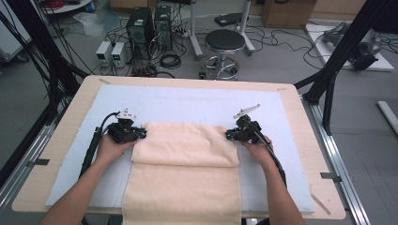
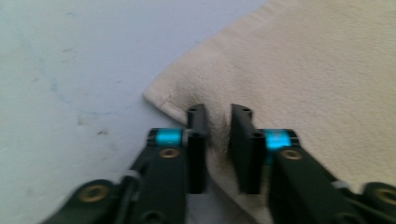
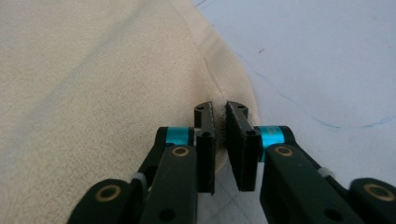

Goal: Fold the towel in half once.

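Observation:
A cream towel [image 1: 185,145] lies on the white mat [image 1: 187,101], its far part folded back toward me into a double layer; the near end hangs over the table's front edge. My left gripper [image 1: 143,134] sits at the fold's left end and my right gripper [image 1: 228,135] at its right end. In the left gripper view the jaws of my left gripper [image 2: 218,116] pinch a puckered towel [image 2: 303,70] edge near a corner. In the right gripper view, my right gripper [image 3: 219,109] stands shut on the rounded edge of the towel [image 3: 93,93].
The mat covers most of the wooden table [image 1: 300,131]. Beyond the far edge stand a black stool [image 1: 225,42] and computer towers [image 1: 141,26] on the floor amid cables. A black frame post [image 1: 338,61] rises at the right. Bare mat [image 3: 317,60] flanks the towel.

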Available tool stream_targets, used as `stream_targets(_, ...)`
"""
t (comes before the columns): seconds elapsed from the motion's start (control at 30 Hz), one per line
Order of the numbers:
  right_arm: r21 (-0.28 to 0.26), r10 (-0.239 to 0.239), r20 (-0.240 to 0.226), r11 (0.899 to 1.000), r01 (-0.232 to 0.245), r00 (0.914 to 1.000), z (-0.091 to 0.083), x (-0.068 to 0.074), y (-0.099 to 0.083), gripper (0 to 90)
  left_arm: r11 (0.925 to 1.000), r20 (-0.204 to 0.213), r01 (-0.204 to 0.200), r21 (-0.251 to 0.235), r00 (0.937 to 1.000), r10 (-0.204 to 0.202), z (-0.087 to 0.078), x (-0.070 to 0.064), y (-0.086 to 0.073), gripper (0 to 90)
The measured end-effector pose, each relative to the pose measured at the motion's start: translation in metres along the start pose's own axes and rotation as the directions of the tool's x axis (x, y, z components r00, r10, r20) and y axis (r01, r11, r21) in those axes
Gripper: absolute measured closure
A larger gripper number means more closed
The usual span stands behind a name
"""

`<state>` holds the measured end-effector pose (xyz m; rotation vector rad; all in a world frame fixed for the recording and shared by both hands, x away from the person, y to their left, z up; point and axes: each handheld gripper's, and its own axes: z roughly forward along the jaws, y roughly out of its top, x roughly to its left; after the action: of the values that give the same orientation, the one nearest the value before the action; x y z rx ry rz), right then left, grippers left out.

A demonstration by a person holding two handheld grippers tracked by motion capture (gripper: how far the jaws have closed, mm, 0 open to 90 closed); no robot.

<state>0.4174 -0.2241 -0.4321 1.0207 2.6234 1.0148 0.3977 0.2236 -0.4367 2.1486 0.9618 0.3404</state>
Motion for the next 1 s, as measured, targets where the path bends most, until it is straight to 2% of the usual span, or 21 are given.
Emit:
stream_targets(0.07,0.0,-0.003,-0.004,1.0,0.003,1.0,0.0,0.001,0.0,83.4,0.9999,0.007,0.01,0.002,0.9999,-0.01,-0.001,0.0,0.0,84.0)
stream_targets(0.17,0.009,-0.004,-0.023,1.0,0.004,0.9997,-0.006,0.002,0.0,84.2,0.9999,0.025,-0.002,0.016,0.9997,0.001,-0.008,0.0,0.0,84.9)
stream_targets(0.23,-0.008,-0.016,-0.036,1.0,0.015,0.9992,-0.014,0.004,-0.001,84.7,0.9999,0.037,-0.007,-0.012,0.9993,0.007,-0.018,-0.003,0.002,85.1)
stream_targets(0.3,-0.051,-0.024,-0.051,0.998,0.021,0.9984,-0.028,0.007,0.0,84.9,0.9981,0.048,-0.009,-0.062,0.9988,0.012,-0.035,-0.007,0.005,85.2)
stream_targets(0.33,-0.077,-0.042,-0.055,0.996,0.038,0.9976,-0.039,0.011,0.0,85.0,0.9972,0.056,-0.012,-0.074,0.9983,0.017,-0.042,-0.01,0.005,85.2)
stream_targets(0.4,-0.097,-0.069,-0.059,0.993,0.063,0.9959,-0.057,0.023,0.001,85.3,0.9939,0.067,-0.044,-0.101,0.9965,0.051,-0.059,-0.02,0.006,85.2)
stream_targets(0.47,-0.106,-0.114,-0.053,0.989,0.108,0.9921,-0.073,0.037,0.0,85.3,0.9895,0.094,-0.081,-0.12,0.9913,0.092,-0.079,-0.032,0.003,85.2)
stream_targets(0.53,-0.134,-0.159,-0.082,0.98,0.147,0.9839,-0.096,0.063,-0.004,85.2,0.9823,0.141,-0.115,-0.148,0.9806,0.136,-0.101,-0.049,-0.006,85.2)
stream_targets(0.57,-0.144,-0.178,-0.1,0.976,0.163,0.979,-0.104,0.073,-0.007,84.4,0.9781,0.173,-0.132,-0.161,0.9719,0.159,-0.111,-0.056,-0.011,85.0)
stream_targets(0.63,-0.163,-0.241,-0.122,0.962,0.221,0.9628,-0.121,0.097,-0.016,75.7,0.9698,0.245,-0.151,-0.191,0.9495,0.196,-0.127,-0.068,-0.022,79.0)
stream_targets(0.67,-0.178,-0.249,-0.129,0.958,0.224,0.96,-0.129,0.105,-0.02,74.1,0.9675,0.28,-0.156,-0.199,0.9372,0.209,-0.132,-0.07,-0.025,72.1)
stream_targets(0.7,-0.188,-0.255,-0.133,0.955,0.229,0.9577,-0.134,0.109,-0.024,70.4,0.9667,0.302,-0.153,-0.205,0.9296,0.211,-0.136,-0.07,-0.027,69.0)
stream_targets(0.77,-0.175,-0.246,-0.119,0.959,0.224,0.9619,-0.139,0.107,-0.026,67.3,0.9671,0.284,-0.151,-0.205,0.9363,0.207,-0.137,-0.068,-0.027,61.1)
stream_targets(0.8,-0.169,-0.237,-0.117,0.962,0.216,0.9644,-0.138,0.104,-0.027,65.9,0.9677,0.283,-0.144,-0.207,0.9382,0.2,-0.137,-0.065,-0.026,59.4)
stream_targets(0.87,-0.149,-0.221,-0.096,0.967,0.205,0.9706,-0.129,0.097,-0.026,63.7,0.9673,0.262,-0.135,-0.215,0.9461,0.19,-0.132,-0.061,-0.024,57.8)
stream_targets(0.93,-0.129,-0.207,-0.082,0.972,0.196,0.9748,-0.117,0.087,-0.024,63.1,0.9708,0.213,-0.133,-0.2,0.9612,0.175,-0.121,-0.054,-0.022,57.4)
stream_targets(0.97,-0.129,-0.189,-0.085,0.976,0.178,0.9782,-0.109,0.082,-0.023,62.1,0.9728,0.196,-0.129,-0.193,0.9663,0.167,-0.117,-0.051,-0.021,57.4)
stream_targets(1.0,-0.127,-0.181,-0.088,0.977,0.169,0.9796,-0.104,0.078,-0.022,60.9,0.9765,0.165,-0.113,-0.184,0.9758,0.144,-0.112,-0.048,-0.02,58.0)
